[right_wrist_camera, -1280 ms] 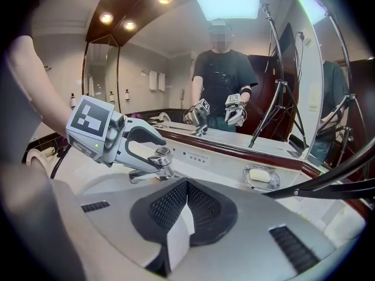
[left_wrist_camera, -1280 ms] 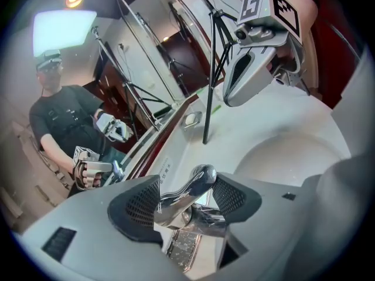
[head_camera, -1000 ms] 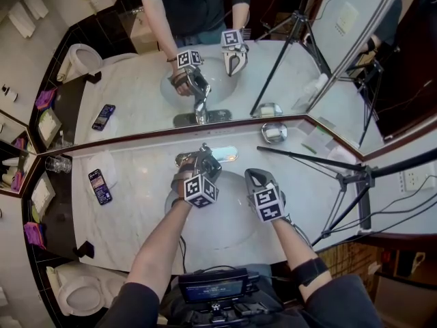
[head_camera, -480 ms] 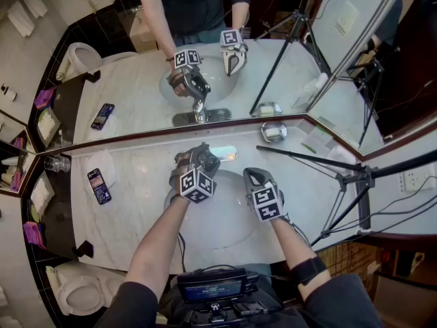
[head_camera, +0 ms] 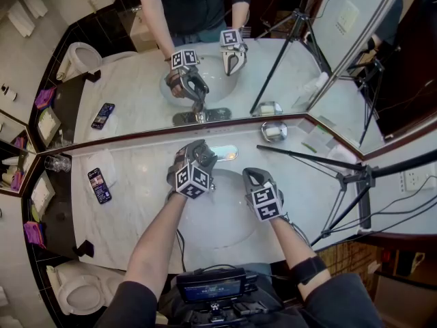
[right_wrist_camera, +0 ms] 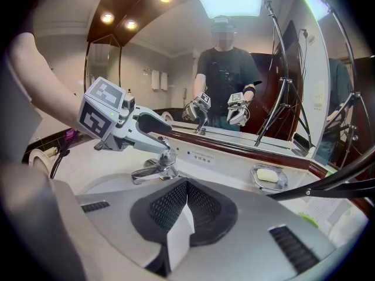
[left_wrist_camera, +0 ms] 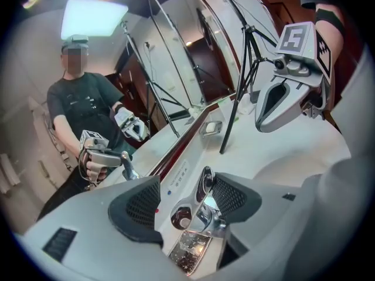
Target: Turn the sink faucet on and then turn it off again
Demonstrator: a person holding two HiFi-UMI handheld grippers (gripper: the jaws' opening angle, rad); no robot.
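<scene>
The chrome faucet (right_wrist_camera: 153,171) stands at the back of the white sink basin (head_camera: 205,227). Its lever (left_wrist_camera: 205,183) is tilted upward between the jaws of my left gripper (left_wrist_camera: 184,201), which is open. The right pad lies against the lever and the left pad stands apart from it. In the head view the left gripper (head_camera: 198,154) covers the faucet from above. My right gripper (head_camera: 251,176) hovers over the basin's right side, shut with nothing in it, its pads closed together in the right gripper view (right_wrist_camera: 186,201).
A mirror runs along the back of the marble counter (head_camera: 136,203). A soap dish (head_camera: 274,132) sits at the back right, a phone (head_camera: 100,186) and a glass (head_camera: 59,163) at the left. A black tripod (head_camera: 341,176) stands at the right, a toilet (head_camera: 78,296) at the lower left.
My left gripper has risen and shifted toward the mirror while rolling, with the lever still between its jaws. The right gripper has stayed where it was.
</scene>
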